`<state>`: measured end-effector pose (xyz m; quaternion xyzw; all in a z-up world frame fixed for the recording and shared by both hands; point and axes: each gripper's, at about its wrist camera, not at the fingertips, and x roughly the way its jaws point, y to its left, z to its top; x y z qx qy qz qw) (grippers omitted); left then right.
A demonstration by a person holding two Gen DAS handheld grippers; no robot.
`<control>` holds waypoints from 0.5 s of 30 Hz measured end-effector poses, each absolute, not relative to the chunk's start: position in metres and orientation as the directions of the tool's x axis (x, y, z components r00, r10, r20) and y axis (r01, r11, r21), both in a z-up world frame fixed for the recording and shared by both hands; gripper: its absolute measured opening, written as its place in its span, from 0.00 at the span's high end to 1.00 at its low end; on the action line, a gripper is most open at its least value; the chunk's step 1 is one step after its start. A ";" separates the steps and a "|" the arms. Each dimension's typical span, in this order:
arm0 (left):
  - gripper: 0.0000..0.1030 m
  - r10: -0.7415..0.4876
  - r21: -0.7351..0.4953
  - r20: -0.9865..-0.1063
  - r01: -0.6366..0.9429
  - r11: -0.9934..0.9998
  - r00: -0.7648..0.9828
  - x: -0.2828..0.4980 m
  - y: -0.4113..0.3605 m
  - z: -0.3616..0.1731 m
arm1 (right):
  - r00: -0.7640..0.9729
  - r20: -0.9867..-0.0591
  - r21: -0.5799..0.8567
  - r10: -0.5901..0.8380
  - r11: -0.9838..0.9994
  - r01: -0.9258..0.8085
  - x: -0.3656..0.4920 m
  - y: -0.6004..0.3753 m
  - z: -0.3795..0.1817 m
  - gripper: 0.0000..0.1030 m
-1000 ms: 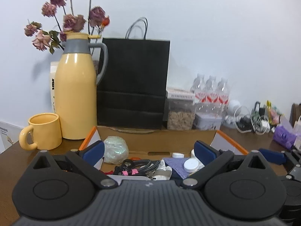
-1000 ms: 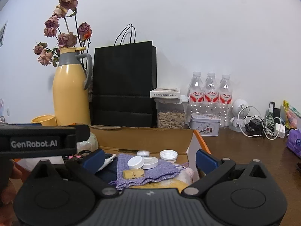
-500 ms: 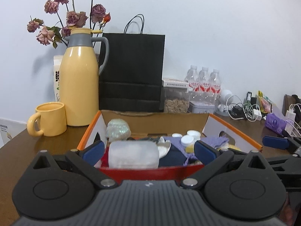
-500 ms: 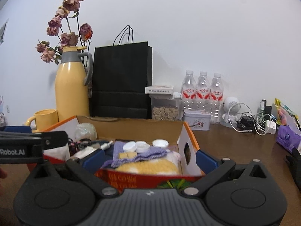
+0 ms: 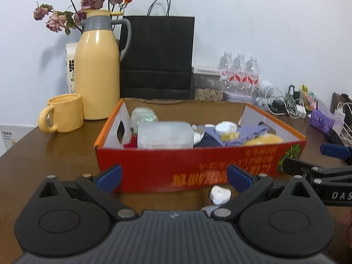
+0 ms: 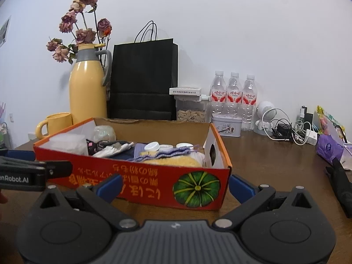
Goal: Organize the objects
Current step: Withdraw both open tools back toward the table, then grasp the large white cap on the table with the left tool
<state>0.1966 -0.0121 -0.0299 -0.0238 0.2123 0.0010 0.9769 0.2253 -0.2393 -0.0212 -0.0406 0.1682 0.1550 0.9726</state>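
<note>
- Left hand-held gripper (image 5: 173,176): jaws wide, holding nothing. Right hand-held gripper (image 6: 175,186): same.
- Red cardboard box with orange rim (image 5: 198,165) sits on the brown wooden table (image 5: 55,154), just ahead of both, packed full.
- Small white plastic cap (image 5: 220,194) lies loose on the table between the left jaws, just ahead.
- Cap looks light, stiff, slippery; pinch across the rim.

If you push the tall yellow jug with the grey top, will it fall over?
The yellow jug stands tall on a fairly narrow base, so a high push might tip it. Its glossy side looks slippery. The dried flowers appear to stand behind it and could get knocked.
</note>
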 end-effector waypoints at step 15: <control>0.00 -0.013 -0.013 -0.535 0.007 1.000 0.845 0.191 -0.025 -0.043 | 0.895 -0.347 -0.027 0.279 0.951 -0.307 0.213 -0.245 -0.023 0.00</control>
